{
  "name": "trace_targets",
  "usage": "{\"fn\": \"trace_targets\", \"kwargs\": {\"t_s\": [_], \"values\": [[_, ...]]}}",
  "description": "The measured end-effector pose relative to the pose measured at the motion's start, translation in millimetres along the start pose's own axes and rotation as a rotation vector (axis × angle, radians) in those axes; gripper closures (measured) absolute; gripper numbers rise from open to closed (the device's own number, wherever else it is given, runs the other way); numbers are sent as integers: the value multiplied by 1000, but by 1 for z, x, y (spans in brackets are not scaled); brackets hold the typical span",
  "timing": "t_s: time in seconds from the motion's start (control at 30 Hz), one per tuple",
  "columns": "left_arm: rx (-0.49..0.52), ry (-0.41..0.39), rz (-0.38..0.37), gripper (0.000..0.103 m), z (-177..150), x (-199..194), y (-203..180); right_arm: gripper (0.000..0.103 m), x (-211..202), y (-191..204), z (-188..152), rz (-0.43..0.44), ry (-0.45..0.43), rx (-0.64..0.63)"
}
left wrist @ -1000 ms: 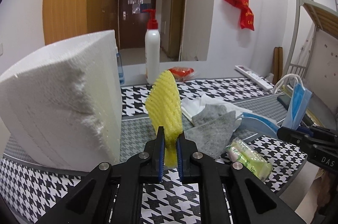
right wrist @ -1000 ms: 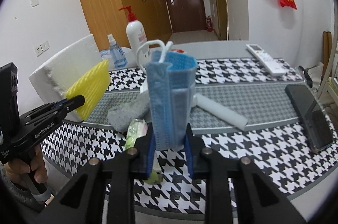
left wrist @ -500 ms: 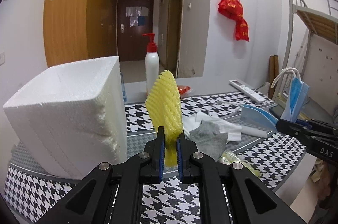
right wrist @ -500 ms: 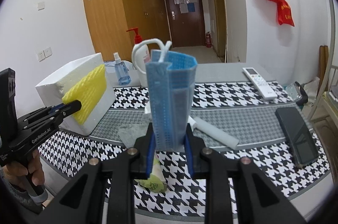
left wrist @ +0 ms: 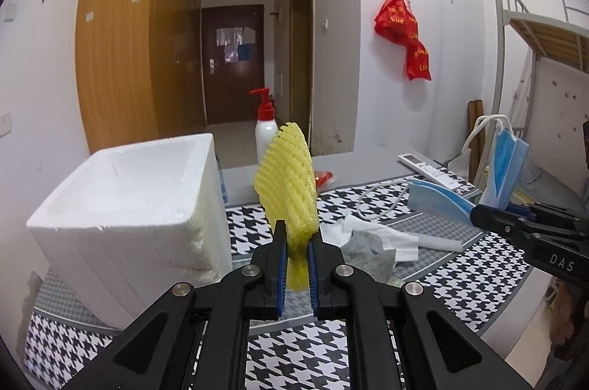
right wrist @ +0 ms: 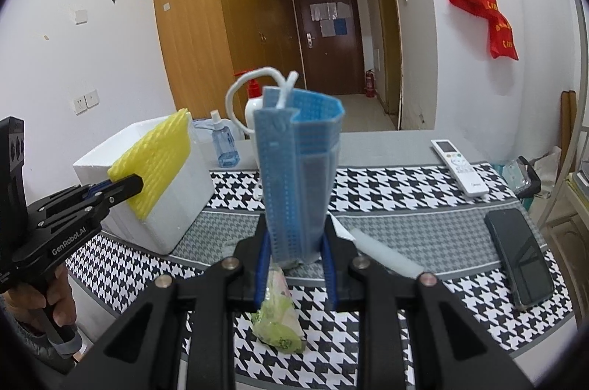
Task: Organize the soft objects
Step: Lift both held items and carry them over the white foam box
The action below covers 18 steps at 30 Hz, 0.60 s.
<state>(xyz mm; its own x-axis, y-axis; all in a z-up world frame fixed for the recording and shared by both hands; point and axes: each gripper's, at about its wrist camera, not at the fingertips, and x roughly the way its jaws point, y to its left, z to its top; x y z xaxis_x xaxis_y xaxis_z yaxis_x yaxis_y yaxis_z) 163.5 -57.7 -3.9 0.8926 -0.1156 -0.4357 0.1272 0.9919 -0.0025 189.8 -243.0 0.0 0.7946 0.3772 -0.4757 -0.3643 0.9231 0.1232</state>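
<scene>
My left gripper (left wrist: 296, 255) is shut on a yellow foam net (left wrist: 289, 184) and holds it upright above the table, right of the open white foam box (left wrist: 129, 206). It also shows in the right wrist view (right wrist: 154, 165), in front of the box (right wrist: 176, 202). My right gripper (right wrist: 294, 265) is shut on a folded blue face mask (right wrist: 298, 176) held upright; the mask also shows in the left wrist view (left wrist: 506, 169). A grey cloth (left wrist: 368, 246), white tissue (left wrist: 390, 235) and another blue mask (left wrist: 438, 202) lie on the table.
A green wipes pack (right wrist: 278, 320) lies at the front. A white foam roll (right wrist: 386, 257), a black phone (right wrist: 519, 257), a remote (right wrist: 458, 165), a pump bottle (left wrist: 265, 128) and a blue spray bottle (right wrist: 222, 143) stand on the houndstooth tablecloth (right wrist: 405, 184).
Both grippers have risen with their loads. The foam box's open top now shows in the left wrist view, and the yellow net has come close to the box.
</scene>
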Motion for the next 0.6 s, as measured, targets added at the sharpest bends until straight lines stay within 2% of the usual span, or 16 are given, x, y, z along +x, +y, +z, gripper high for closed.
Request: {"fn": "trace_targets", "kwargs": {"t_s": [0.6], "values": [[21,-82,34,93,27,-16,6,74,-5,13,17,25,-61,-29]]}}
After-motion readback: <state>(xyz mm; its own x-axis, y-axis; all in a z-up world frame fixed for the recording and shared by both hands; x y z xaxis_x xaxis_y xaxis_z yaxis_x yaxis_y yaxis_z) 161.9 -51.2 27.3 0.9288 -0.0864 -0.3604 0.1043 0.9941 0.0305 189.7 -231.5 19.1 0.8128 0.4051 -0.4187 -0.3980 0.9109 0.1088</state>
